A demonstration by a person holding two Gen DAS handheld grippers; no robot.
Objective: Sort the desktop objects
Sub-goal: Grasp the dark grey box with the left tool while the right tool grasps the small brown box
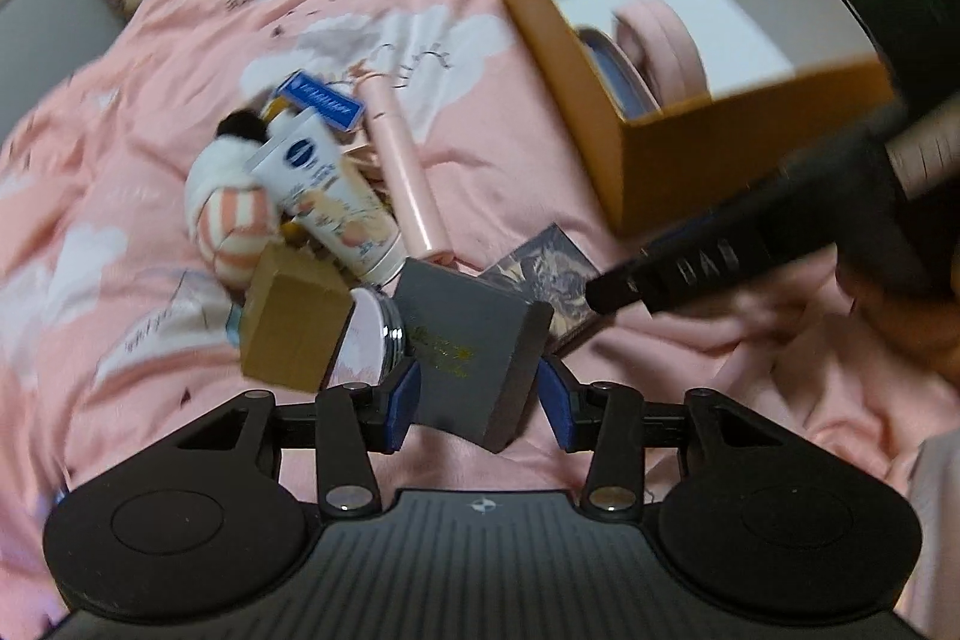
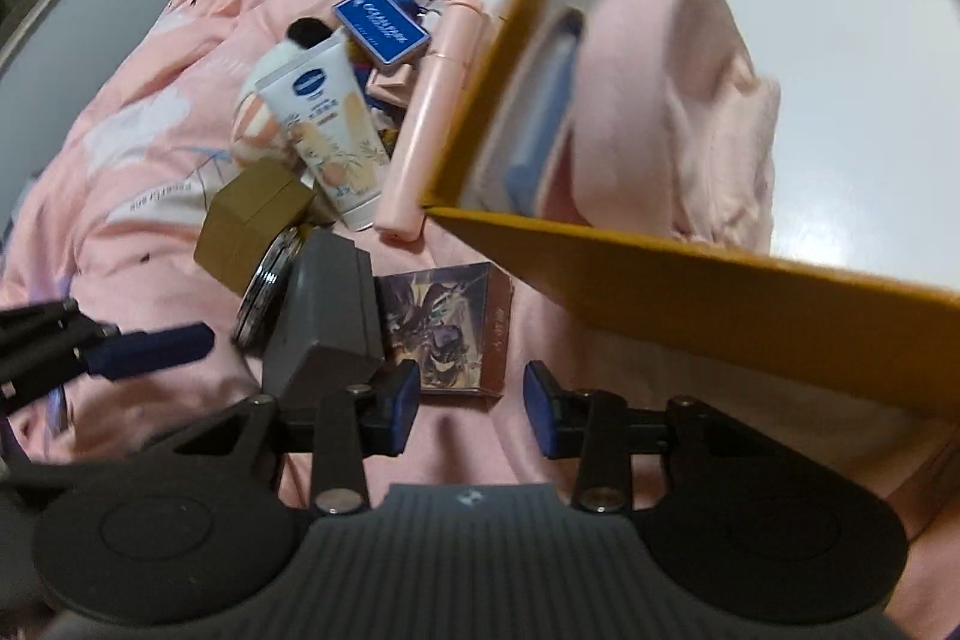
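A grey square flat box with gold lettering [image 1: 474, 340] is sitting tilted on the pink printed bedspread [image 1: 180, 112], one corner raised, its matte lid catching dull light. The left gripper [image 1: 477, 400] is straddling it, its blue pads standing apart at the box's two sides; whether they are pressing on it cannot be told. At ten o'clock from the box a small brown cardboard box [image 1: 294, 322] is leaning against a round silver-rimmed tin [image 1: 372, 340]. At two o'clock a small dark illustrated box [image 2: 450, 328] is lying flat, and the right gripper [image 2: 471, 409] is hovering just over its near edge with jaws apart, gripping nothing. At twelve o'clock a white cream tube [image 1: 336, 202] and a long pink tube [image 1: 402, 172] are lying side by side. At one o'clock an open orange cardboard box [image 1: 660, 160] is holding pink folded cloth [image 2: 672, 112].
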